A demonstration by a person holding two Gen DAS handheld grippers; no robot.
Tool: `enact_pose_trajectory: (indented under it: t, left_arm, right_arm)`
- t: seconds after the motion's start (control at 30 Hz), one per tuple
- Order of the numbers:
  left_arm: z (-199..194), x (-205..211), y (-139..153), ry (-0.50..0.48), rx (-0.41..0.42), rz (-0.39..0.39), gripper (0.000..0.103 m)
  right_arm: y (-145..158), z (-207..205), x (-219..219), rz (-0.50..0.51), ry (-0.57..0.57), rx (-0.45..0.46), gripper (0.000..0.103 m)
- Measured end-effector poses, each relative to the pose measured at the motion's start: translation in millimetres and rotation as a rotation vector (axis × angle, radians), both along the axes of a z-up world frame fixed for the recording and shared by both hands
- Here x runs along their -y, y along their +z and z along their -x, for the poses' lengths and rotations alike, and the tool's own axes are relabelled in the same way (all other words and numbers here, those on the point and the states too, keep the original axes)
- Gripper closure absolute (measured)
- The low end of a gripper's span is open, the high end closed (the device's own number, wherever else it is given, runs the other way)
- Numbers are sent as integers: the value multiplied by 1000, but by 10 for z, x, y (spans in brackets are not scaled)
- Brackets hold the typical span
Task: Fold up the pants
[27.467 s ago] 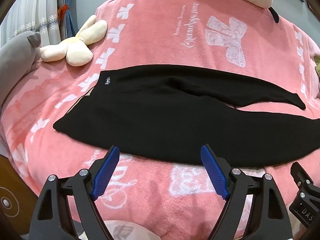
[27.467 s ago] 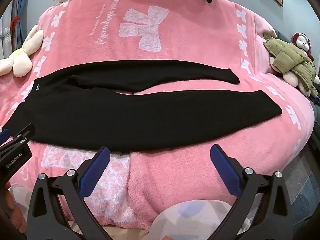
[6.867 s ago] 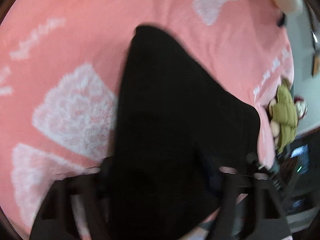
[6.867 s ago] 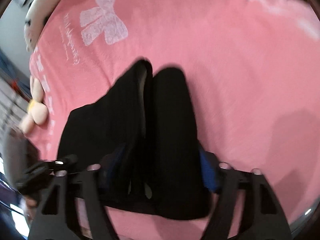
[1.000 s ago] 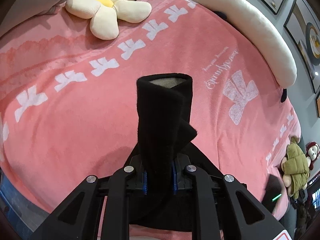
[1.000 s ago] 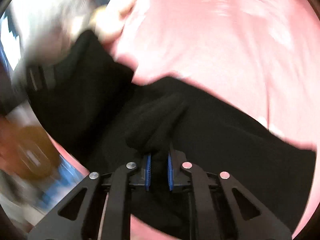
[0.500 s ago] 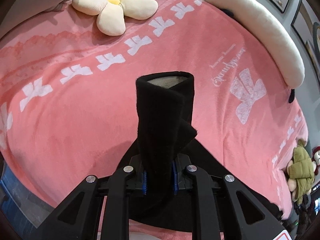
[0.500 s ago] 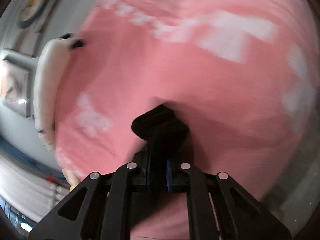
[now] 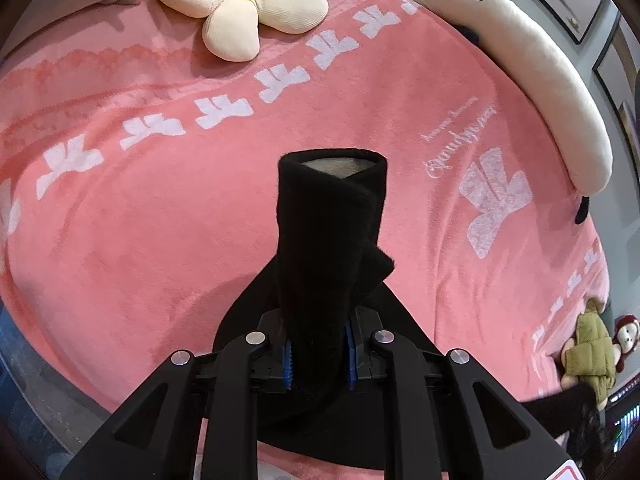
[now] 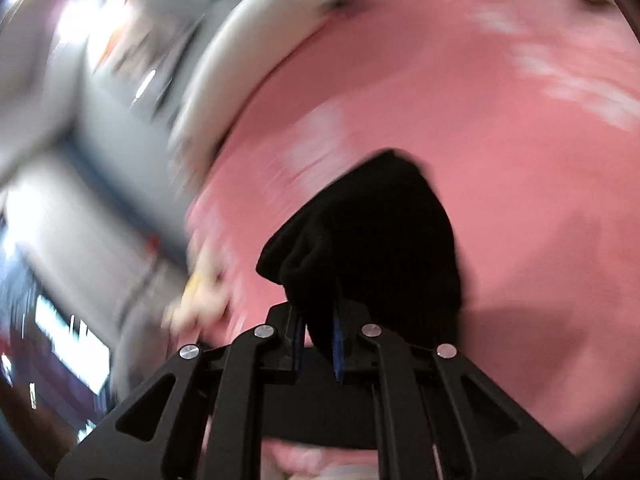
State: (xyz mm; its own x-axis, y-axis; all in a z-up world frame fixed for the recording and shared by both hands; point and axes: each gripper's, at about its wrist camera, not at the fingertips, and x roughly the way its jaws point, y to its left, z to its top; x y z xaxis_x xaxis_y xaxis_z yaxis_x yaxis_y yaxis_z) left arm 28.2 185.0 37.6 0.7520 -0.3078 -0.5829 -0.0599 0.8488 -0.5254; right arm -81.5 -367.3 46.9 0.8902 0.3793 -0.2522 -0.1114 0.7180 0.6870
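Pink blanket (image 9: 168,216), cursive lettering (image 9: 460,148) illegible; black pants (image 9: 328,232).

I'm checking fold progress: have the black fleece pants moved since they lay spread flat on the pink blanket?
Yes. The black fleece pants are bunched and lifted off the pink blanket, clamped in the left gripper and the right gripper.

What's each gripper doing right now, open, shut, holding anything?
Left gripper: shut on a bunched fold of the black pants.
Right gripper: shut on black pants fabric too; that view is blurred.
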Motion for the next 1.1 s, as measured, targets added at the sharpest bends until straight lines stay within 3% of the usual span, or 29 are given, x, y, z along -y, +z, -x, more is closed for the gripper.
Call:
enact_pose_trajectory:
  t: [0.07, 0.1, 0.13, 0.2, 0.3, 0.37, 0.5, 0.57, 0.63, 0.7, 0.73, 0.77, 0.9, 1.0, 1.1]
  left_arm:
    - [11, -15, 14, -8, 6, 9, 87]
    - [22, -18, 29, -14, 12, 10, 87]
    - [38, -14, 48, -23, 19, 8, 87]
    - [54, 5, 80, -42, 22, 7, 86]
    - [75, 85, 139, -91, 38, -13, 86]
    - [88, 199, 163, -138, 53, -51, 86]
    - [160, 511, 226, -224, 88, -55, 86]
    - [218, 719, 324, -278, 113, -50, 86]
    - [346, 1032, 451, -354, 154, -67, 85]
    - [450, 1343, 436, -418, 148, -74, 67]
    - [488, 1513, 347, -449, 128, -66, 28]
    - [505, 1641, 254, -464, 113, -69, 6]
    - [644, 2116, -230, -531, 44, -158, 6]
    - [751, 2081, -299, -537, 42, -135, 6]
    - [798, 1940, -280, -499, 58, -186, 6]
  right_arm:
    - [-76, -433, -781, 57, 220, -49, 82]
    - [-215, -588, -1095, 79, 293, -86, 74]
    - [-411, -739, -1400, 116, 354, -140, 59]
    - [-868, -944, -1850, 259, 364, -317, 58]
    - [-978, -842, -1667, 156, 296, -333, 57]
    - [-904, -644, -1329, 118, 156, -332, 51]
    - [-744, -307, -853, 149, -10, -348, 51]
    - [-672, -87, -579, 147, -93, -337, 45]
    - [-688, -50, -500, 147, -113, -325, 42]
    - [-790, -45, -461, 144, -112, -335, 42]
    - [-852, -84, -473, 137, -114, -347, 42]
    - [-901, -116, -504, 126, -103, -356, 42]
    - [-932, -322, -704, 99, -6, -349, 42]
    - [-963, -506, -932, 86, 108, -356, 41]
    - [-1080, -784, -1153, 82, 219, -401, 38]
